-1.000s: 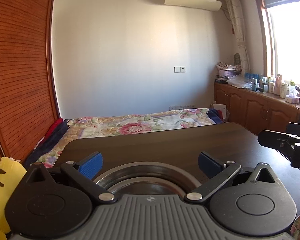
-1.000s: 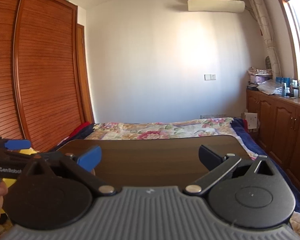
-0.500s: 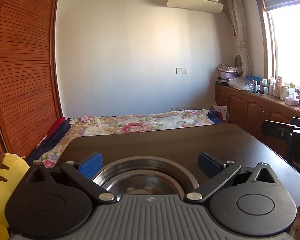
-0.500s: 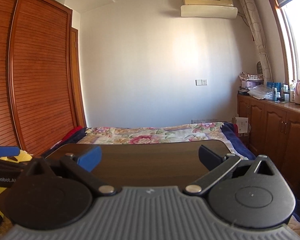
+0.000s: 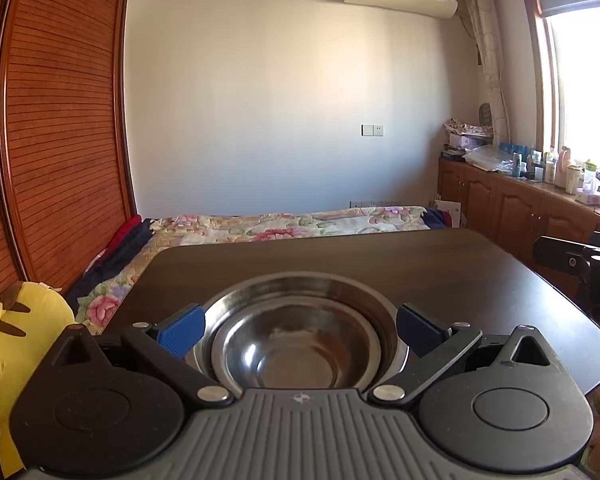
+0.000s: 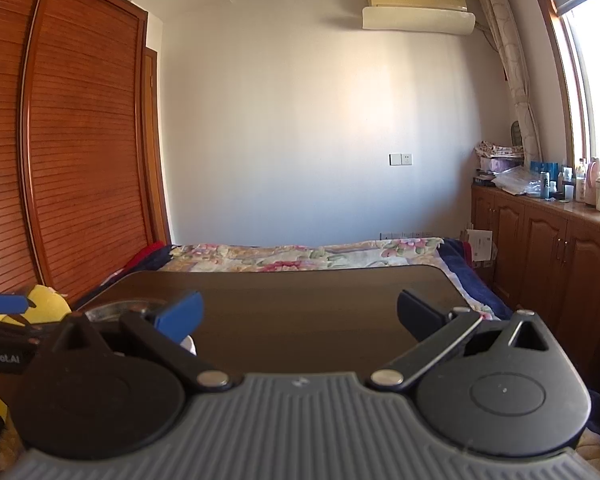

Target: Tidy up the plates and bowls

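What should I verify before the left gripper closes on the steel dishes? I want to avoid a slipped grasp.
1. Left gripper open: ok, its jaws stand wide apart.
2. Shiny round steel bowl centred between the jaws: ok.
3. Bowl nested in the wider round steel plate: ok, the plate's rim rings it.
4. Jaws level with a rim they can grip: cannot tell, the gripper body hides the near rims.
5. Right gripper out of the way: ok, open over bare dark wooden table.
6. Table around the dishes free of other dishes: ok where visible.
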Motion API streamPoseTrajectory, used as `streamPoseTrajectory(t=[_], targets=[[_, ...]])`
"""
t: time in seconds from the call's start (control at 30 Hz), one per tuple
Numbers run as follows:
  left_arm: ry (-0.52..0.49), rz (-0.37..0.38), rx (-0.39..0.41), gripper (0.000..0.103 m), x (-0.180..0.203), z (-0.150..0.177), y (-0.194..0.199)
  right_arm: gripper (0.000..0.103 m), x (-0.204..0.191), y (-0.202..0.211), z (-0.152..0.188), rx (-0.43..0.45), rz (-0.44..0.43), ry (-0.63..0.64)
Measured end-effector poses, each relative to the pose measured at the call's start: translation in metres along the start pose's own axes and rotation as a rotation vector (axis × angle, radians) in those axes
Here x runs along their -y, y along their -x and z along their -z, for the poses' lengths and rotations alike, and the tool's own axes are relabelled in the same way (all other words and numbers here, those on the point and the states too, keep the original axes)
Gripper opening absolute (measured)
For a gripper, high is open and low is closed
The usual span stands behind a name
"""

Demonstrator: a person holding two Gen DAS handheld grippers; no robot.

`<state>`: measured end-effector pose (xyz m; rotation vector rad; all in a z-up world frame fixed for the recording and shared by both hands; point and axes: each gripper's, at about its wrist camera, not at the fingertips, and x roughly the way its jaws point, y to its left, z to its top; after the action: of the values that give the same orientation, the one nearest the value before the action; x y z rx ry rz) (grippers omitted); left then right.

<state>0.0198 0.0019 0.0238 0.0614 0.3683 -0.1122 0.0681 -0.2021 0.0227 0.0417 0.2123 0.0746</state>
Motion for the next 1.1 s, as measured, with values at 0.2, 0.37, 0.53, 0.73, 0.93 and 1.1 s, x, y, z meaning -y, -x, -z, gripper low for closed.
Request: streamPoseTrajectory(t=[0.2,0.37,0.53,0.73,0.93,1.1], targets=[[0.001,0.001,-0.011,0.103,0.0,0.007,0.003,0.103,-0.001,0.002,0.0,0.003,-0.001,0.001],[0.005,0.005,-0.024,0.103,0.0,0.015,0.001,0.103,-0.003,0.001,0.007,-0.003,0.002,0.01],[0.018,0.007,-0.039,0.103,-0.002,0.024,-0.004,0.103,-0.003,-0.003,0.017,-0.018,0.011,0.025],[0.022,-0.002,-0.058,0.103,0.0,0.034,-0.01,0.103,-0.007,-0.008,0.027,-0.05,-0.004,0.023],[0.028,-0.001,-0.062,0.103,-0.001,0.034,-0.011,0.103,-0.006,-0.006,0.027,-0.058,-0.009,0.02],[0.026,-0.003,-0.061,0.103,-0.001,0.034,-0.01,0.103,-0.005,-0.006,0.027,-0.058,-0.011,0.017]])
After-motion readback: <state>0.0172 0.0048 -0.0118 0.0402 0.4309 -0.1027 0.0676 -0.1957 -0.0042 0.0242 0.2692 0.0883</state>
